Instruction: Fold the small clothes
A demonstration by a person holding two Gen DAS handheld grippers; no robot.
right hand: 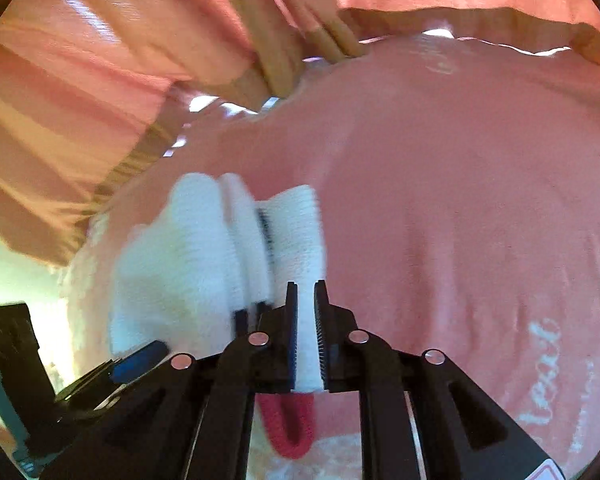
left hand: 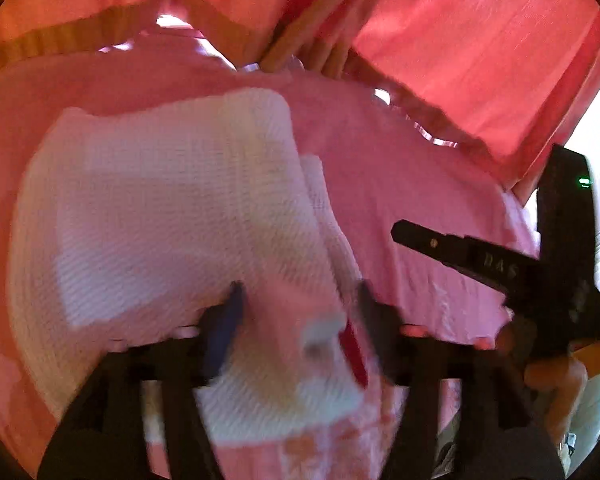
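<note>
A white ribbed sock (left hand: 172,208) lies bunched on a pink cover (left hand: 400,184). My left gripper (left hand: 296,312) stands open over its near end, with sock fabric loose between the fingers and touching neither pad firmly. In the right wrist view, my right gripper (right hand: 306,308) is nearly closed, its pads pinching a narrow strip of the white sock (right hand: 204,256). The sock's red trim (right hand: 288,428) hangs just below the jaws. A blue pad (right hand: 140,360) of the left gripper shows at lower left. One of the right gripper's fingers (left hand: 432,244) reaches in from the right.
Pink drapes with a tan hem (left hand: 480,60) hang close behind the cover's far edge. White lettering (right hand: 548,376) is printed on the pink cover (right hand: 460,200) at the right. A person's hand (left hand: 552,380) holds the right tool. A bright pale area (right hand: 16,272) lies beyond the cover's left edge.
</note>
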